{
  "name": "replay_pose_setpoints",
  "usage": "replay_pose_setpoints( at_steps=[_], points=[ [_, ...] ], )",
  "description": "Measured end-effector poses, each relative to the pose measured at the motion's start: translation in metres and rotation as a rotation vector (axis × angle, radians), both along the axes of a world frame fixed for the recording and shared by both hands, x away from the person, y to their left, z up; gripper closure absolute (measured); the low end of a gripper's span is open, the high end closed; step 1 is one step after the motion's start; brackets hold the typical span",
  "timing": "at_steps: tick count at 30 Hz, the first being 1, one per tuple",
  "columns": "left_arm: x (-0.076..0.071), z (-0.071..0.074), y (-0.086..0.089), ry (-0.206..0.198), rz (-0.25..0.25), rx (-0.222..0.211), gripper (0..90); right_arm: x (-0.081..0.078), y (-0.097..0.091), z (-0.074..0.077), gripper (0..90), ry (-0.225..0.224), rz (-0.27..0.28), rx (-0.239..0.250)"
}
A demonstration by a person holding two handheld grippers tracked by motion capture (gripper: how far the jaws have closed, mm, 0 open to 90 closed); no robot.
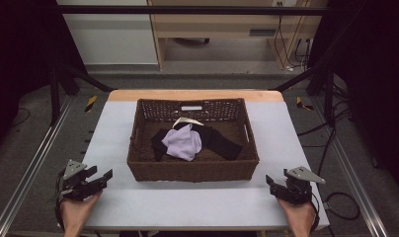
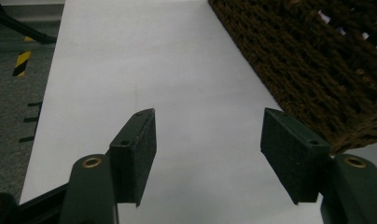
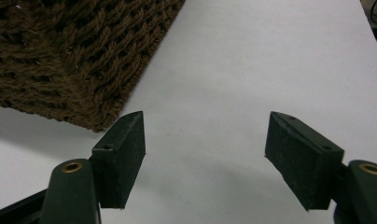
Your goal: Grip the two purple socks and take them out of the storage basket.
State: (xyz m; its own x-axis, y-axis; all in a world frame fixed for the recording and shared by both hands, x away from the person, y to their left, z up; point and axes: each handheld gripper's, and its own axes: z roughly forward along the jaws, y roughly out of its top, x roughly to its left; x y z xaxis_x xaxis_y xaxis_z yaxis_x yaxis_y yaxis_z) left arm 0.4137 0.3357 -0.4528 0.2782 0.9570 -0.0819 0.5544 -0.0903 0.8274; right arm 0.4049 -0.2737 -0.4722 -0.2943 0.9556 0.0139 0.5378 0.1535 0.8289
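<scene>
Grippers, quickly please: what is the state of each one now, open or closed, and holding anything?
Left gripper: open, holds nothing, over the white table.
Right gripper: open, holds nothing, beside the basket.

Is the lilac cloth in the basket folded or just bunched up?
Bunched up. The lilac cloth lies crumpled in a loose heap on black garments inside the wicker basket, with no flat folded edges.

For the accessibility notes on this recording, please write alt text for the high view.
A brown wicker basket sits mid-table, holding a lilac cloth on top of black cloth. At the near corners, the left gripper and right gripper rest open and empty, each in a hand, jaws pointing toward the basket.
</scene>
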Motion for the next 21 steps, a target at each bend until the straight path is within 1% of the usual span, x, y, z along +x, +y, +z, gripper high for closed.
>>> replay_pose_setpoints(
  at_steps=[2, 3, 4, 6, 7, 9, 11, 12, 13, 15, 16, 21],
  points=[
    [-0.002, 0.003, -0.003, -0.014, -0.008, -0.003, 35.6, 0.0, 0.0, 0.0, 28.4, 0.009, 0.002, 0.005],
    [-0.002, 0.003, -0.003, -0.014, -0.008, -0.003, 35.8, 0.0, 0.0, 0.0, 28.4, 0.009, 0.002, 0.005],
    [-0.003, 0.005, -0.005, -0.026, -0.014, -0.003, 36.5, 0.001, -0.001, -0.002, 28.2, 0.012, 0.002, -0.006],
    [-0.004, 0.006, -0.005, -0.027, -0.021, -0.005, 37.3, 0.001, -0.001, -0.002, 28.1, 0.013, 0.003, -0.009],
    [-0.004, 0.009, -0.007, -0.034, -0.029, -0.015, 37.5, 0.001, -0.001, -0.003, 27.8, 0.015, 0.002, -0.012],
    [-0.005, 0.011, -0.008, -0.037, -0.035, -0.02, 37.7, 0.001, -0.001, -0.003, 27.8, 0.016, 0.0, -0.012],
    [-0.007, 0.017, -0.013, -0.056, -0.048, -0.009, 37.9, 0.002, -0.001, -0.004, 27.8, 0.02, 0.004, -0.014],
    [-0.007, 0.019, -0.015, -0.066, -0.048, -0.004, 37.9, 0.001, -0.001, -0.004, 27.8, 0.022, 0.004, -0.012],
    [-0.007, 0.019, -0.015, -0.066, -0.048, -0.004, 38.0, 0.001, -0.001, -0.004, 27.8, 0.022, 0.004, -0.012],
    [-0.008, 0.023, -0.017, -0.078, -0.044, 0.003, 38.0, 0.001, -0.001, -0.004, 27.8, 0.018, 0.002, -0.012],
    [-0.007, 0.026, -0.019, -0.086, -0.043, -0.002, 38.0, 0.002, -0.002, -0.004, 27.7, 0.017, -0.001, -0.012],
    [-0.007, 0.033, -0.021, -0.091, -0.054, -0.013, 38.2, 0.002, -0.002, -0.003, 27.7, 0.024, -0.003, -0.002]
  ],
)
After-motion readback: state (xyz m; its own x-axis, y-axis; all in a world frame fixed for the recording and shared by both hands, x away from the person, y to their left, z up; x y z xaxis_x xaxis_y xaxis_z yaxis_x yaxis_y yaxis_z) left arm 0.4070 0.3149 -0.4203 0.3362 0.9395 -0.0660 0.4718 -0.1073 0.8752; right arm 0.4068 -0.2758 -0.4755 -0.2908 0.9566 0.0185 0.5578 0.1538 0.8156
